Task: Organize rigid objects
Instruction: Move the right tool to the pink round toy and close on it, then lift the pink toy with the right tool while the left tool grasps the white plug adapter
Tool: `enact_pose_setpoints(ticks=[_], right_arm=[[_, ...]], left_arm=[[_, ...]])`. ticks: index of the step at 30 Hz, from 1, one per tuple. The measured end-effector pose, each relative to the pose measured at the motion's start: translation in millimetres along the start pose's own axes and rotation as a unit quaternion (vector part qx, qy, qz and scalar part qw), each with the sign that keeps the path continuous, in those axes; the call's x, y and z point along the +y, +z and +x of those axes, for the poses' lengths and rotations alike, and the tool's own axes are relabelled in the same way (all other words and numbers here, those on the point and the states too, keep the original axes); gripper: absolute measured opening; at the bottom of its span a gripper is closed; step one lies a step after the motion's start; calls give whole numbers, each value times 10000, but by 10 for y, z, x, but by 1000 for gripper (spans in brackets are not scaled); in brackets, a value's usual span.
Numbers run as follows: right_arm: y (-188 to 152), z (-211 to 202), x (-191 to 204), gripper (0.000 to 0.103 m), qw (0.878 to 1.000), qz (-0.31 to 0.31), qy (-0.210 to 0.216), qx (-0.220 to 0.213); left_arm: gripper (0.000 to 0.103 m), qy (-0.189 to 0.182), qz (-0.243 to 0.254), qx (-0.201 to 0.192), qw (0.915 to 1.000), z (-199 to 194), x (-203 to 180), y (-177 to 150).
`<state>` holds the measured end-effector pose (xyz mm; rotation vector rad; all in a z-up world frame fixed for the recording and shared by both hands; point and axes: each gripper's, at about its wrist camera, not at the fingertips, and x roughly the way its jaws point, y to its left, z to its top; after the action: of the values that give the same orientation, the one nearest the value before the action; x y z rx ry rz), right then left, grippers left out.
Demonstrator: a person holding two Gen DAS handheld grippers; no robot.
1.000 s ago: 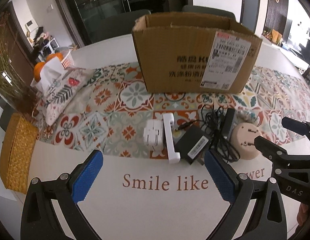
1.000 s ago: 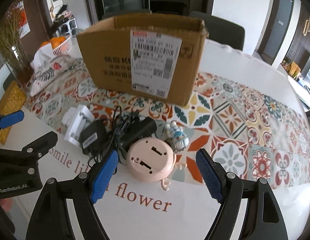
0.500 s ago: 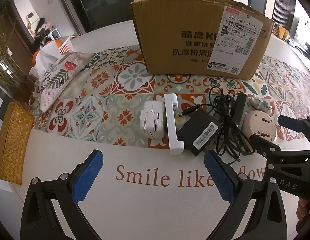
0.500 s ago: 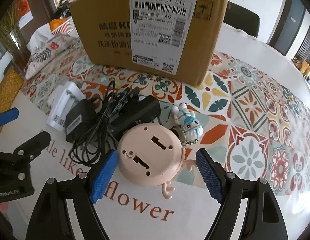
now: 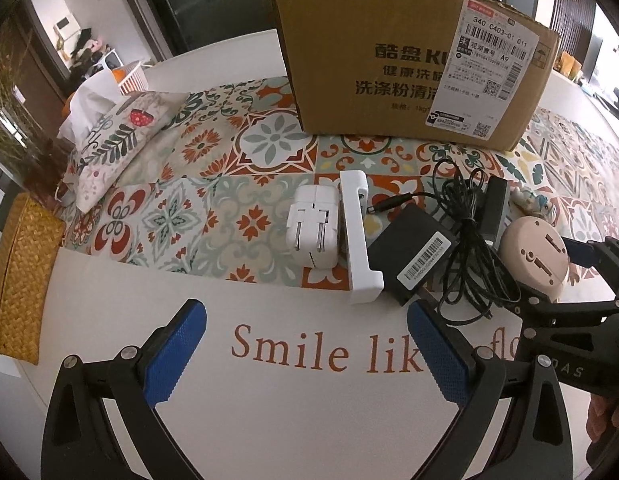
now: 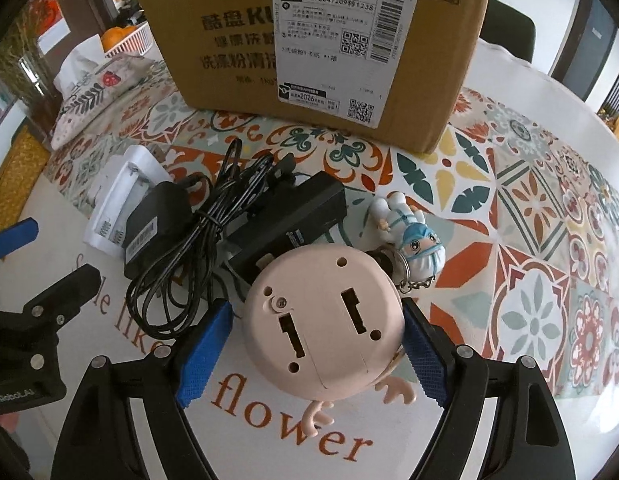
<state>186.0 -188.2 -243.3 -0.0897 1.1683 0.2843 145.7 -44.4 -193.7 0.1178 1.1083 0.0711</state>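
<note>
**Pink gadget sat between the right tongs, with cords close by**

The right tongs were spread wide around the round pink gadget, one blue pad on each side, neither clearly pressing it. The gadget lay face down on the table at the near edge of the patterned cloth, in front of the cardboard box. The left tongs were also spread and held nothing, hovering short of the white plug and white bracket.

The likely trouble was the curved, smooth shell: pads closing off-centre could squeeze it out or tip it. The black cord lay just beside the left pad and might be snagged, dragging the black adapter. The small figurine on its key ring touched or nearly touched the gadget's far rim and could be knocked. The little antlers under the near rim looked thin and could catch.

Readable writing: the tablecloth said "Smile like" and "flower"; the box label showed "340 C403-01 011", "A9", "2026" and Chinese print including "洗涤粉". The tongs carried "GenRobot.AI" and "DAS".
</note>
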Motion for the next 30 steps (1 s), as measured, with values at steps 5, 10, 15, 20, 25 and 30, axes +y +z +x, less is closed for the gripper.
enact_pose_setpoints(ticks=[5, 10, 15, 20, 25, 30], right_arm=[[-29, -8, 16, 74, 9999, 74, -66, -71], [-61, -27, 8, 74, 9995, 312, -16, -79], [-130, -188, 0, 74, 9981, 589, -94, -175], [-182, -468, -14, 74, 9943, 958, -297, -369], [-222, -798, 116, 74, 9913, 996, -500, -708], [-165, -898, 282, 74, 9922, 779, -377, -893]], left_arm=[[102, -79, -23, -73, 9999, -14, 14, -17], [101, -158, -35, -106, 9998, -38, 30, -16], [101, -304, -6, -221, 9993, -127, 55, -21], [101, -452, 126, -484, 9977, -299, 85, -40], [99, -452, 239, -855, 9950, -462, 141, -47], [92, -438, 241, -1040, 9933, -433, 254, -4]])
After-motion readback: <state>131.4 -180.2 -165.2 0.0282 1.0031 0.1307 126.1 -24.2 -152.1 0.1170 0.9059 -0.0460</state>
